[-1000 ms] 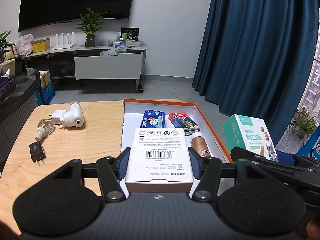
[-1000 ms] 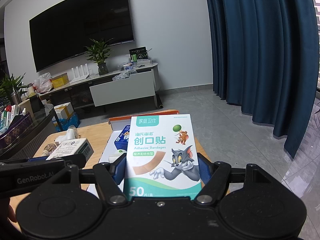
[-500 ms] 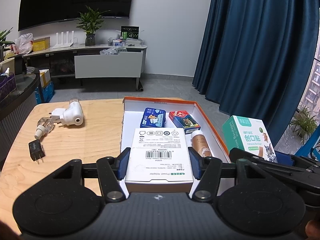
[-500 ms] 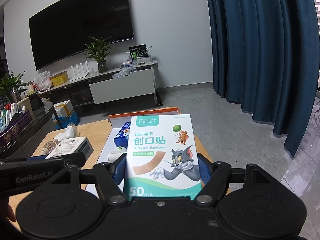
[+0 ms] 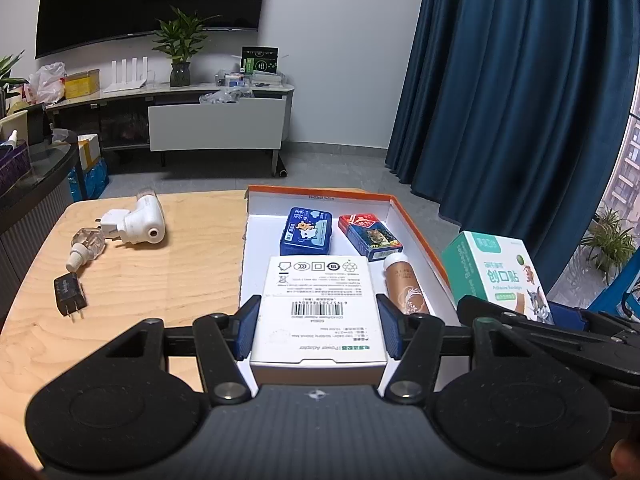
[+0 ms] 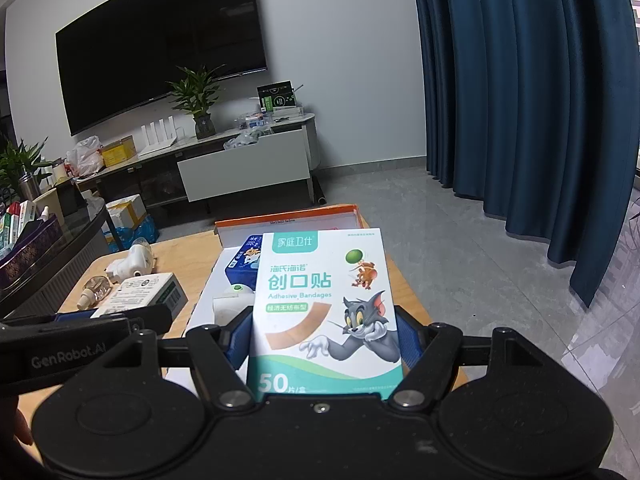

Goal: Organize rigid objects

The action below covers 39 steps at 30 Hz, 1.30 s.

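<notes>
At the bottom centre of the left wrist view, the left gripper [image 5: 318, 330] clamps a white power adapter box [image 5: 318, 304] between its blue pads, barcode label facing up; the box's near end hides whatever lies under it, so whether it rests on the tray floor or hangs just above it cannot be told. In the right wrist view the right gripper [image 6: 324, 342] grips a bandage box [image 6: 324, 304] at the lower centre, held upright enough to cover most of the tray behind it; in the left view that same box shows at the right edge, outside the tray's orange rim. The white tray [image 5: 416, 236] with orange sides sits on the wooden table [image 5: 160, 280], right of centre. Inside it, beyond the adapter box, lie a copper-coloured bottle [image 5: 404, 284], partly cut off by the right-hand pad, a blue tin [image 5: 306, 232] and a red and blue card pack [image 5: 370, 236]. On the bare table at left lie a black plug [image 5: 70, 294], a small clear bottle [image 5: 86, 246] and a white plug-in device [image 5: 138, 224]. Small print on the boxes is too fine to read. A fingertip pokes in at the lower right corner. Farther back stand a low cabinet, a potted plant, a dark screen and blue curtains.
</notes>
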Each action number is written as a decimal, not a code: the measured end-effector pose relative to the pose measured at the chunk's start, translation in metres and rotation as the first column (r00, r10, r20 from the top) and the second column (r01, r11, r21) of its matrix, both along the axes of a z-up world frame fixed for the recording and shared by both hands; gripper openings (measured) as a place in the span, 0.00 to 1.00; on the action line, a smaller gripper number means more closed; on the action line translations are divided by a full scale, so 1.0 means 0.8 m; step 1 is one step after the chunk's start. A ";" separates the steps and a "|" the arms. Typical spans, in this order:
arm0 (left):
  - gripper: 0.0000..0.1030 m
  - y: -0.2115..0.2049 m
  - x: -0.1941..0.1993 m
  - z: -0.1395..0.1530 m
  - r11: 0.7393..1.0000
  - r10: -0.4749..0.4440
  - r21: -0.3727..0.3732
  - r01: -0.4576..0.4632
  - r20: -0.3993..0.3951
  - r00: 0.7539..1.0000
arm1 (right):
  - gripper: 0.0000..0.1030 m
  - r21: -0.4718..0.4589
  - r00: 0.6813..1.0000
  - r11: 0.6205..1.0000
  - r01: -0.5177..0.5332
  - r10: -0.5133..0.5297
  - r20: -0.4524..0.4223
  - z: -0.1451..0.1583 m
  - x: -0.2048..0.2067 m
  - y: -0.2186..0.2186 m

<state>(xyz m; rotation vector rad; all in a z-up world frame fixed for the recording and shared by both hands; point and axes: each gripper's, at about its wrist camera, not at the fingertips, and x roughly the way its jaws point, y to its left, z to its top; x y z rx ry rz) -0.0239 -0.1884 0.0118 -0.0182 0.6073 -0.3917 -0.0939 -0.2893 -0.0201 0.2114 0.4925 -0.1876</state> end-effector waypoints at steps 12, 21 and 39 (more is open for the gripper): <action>0.58 -0.002 0.003 -0.005 1.000 -0.001 0.004 0.001 -0.010 1.000 | 0.82 0.006 1.000 1.000 0.001 0.000 -0.012 -0.008 -0.002 0.003; 0.58 -0.004 0.004 -0.009 1.000 -0.004 0.009 0.004 -0.016 1.000 | 0.82 0.007 1.000 1.000 0.001 -0.001 -0.019 -0.011 0.000 0.004; 0.58 -0.005 0.008 -0.011 1.000 -0.011 0.014 0.011 -0.018 1.000 | 0.82 0.010 1.000 1.000 0.001 -0.001 -0.022 -0.010 0.003 0.002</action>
